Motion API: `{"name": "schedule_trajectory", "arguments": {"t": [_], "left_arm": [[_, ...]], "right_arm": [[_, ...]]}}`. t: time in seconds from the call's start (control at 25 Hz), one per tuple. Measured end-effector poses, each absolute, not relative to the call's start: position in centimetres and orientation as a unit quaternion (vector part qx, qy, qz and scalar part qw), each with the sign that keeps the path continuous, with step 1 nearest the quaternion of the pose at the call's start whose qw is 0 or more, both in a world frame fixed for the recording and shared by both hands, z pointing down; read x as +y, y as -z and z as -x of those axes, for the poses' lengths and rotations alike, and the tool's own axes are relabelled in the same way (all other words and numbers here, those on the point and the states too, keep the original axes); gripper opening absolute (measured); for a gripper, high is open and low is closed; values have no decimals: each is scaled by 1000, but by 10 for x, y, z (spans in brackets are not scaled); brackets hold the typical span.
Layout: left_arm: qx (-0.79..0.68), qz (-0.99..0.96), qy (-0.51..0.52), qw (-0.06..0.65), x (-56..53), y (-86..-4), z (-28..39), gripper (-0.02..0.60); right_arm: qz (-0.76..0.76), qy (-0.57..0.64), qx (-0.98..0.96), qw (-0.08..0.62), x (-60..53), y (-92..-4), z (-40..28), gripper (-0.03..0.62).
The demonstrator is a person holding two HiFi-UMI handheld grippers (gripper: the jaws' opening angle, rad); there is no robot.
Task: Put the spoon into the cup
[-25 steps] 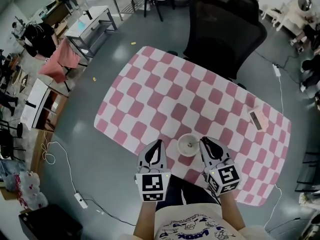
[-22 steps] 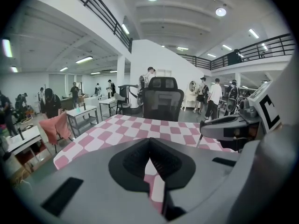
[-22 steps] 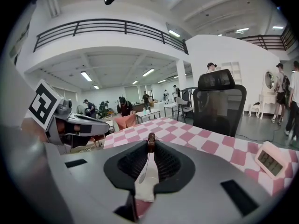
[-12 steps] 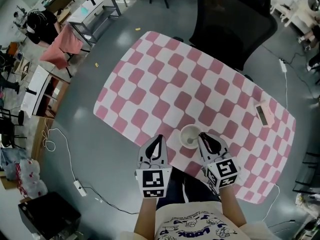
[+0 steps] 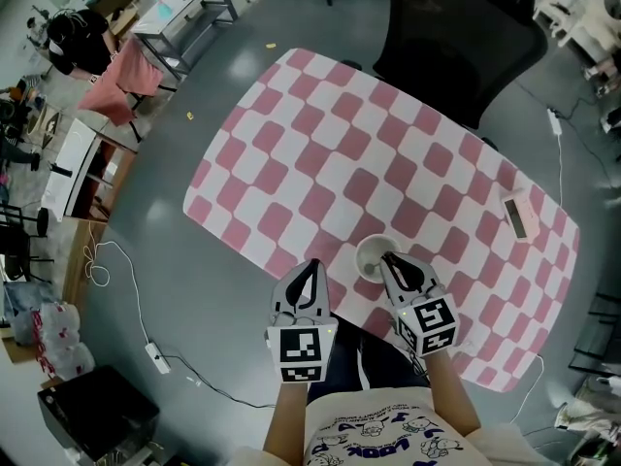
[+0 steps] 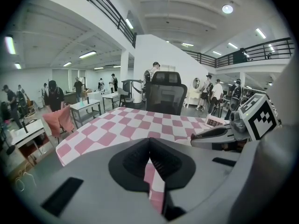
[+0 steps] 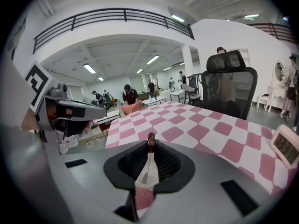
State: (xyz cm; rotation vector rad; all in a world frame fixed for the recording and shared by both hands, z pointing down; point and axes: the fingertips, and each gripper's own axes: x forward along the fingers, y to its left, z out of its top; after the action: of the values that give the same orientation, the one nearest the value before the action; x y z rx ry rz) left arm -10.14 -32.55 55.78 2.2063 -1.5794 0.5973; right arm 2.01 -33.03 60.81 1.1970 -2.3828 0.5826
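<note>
So the head view gives the layout: a white cup (image 5: 362, 261) sits near the front edge of the table (image 5: 320, 163) with the pink-and-white check cloth. The right gripper (image 5: 390, 258) has its tip right at the cup's rim, and the left gripper (image 5: 310, 265) is off to the left of the cup, not touching it. What that view doesn't give you is the spoon, which is too small to pick out from up there. The right gripper view sorts that out. The jaws are pinching the spoon (image 7: 145, 169) by its thin handle, with the brown handle end poking out just past the jaw tips and the bowl hanging down between the jaws. I honestly can't tell from any view whether the bowl is inside the cup or just above it. The left gripper view shows its own jaws pressed together with nothing in them, just check cloth showing through below. You also get the right gripper (image 6: 219, 136) side-on there, which hides the cup. There's a black office chair (image 5: 456, 27) at the far side, and a little digital clock (image 5: 519, 216) sits well off to the right on the cloth.
</note>
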Motion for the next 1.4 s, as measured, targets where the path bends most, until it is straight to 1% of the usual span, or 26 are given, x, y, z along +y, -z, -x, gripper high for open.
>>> {"name": "schedule_trajectory", "arguments": {"t": [0.24, 0.4, 0.68, 0.8, 0.96, 1.08, 1.32, 1.4], "left_arm": [[-556, -784, -213, 175, -329, -558, 104, 14], [-556, -784, -212, 174, -330, -558, 107, 14], [-556, -785, -211, 175, -331, -559, 115, 14], [-555, -785, -210, 175, -330, -559, 117, 14], [-556, -785, -209, 177, -331, -560, 120, 14], [-557, -785, -206, 174, -332, -556, 122, 14], [-564, -786, -193, 161, -338, -536, 121, 14], [-566, -789, -185, 150, -343, -525, 120, 14]], "right_arm": [[-433, -190, -851, 226, -333, -613, -19, 52], [-448, -155, -843, 255, -337, -614, -21, 60], [-479, -114, -819, 295, -344, -622, -28, 102], [-486, -119, -811, 302, -346, -628, -32, 144], [-503, -135, -802, 292, -349, -630, -37, 193], [-519, -139, -795, 280, -351, -625, -44, 212], [-547, -124, -792, 241, -358, -586, -55, 213], [-555, -114, -793, 222, -364, -567, -57, 203]]}}
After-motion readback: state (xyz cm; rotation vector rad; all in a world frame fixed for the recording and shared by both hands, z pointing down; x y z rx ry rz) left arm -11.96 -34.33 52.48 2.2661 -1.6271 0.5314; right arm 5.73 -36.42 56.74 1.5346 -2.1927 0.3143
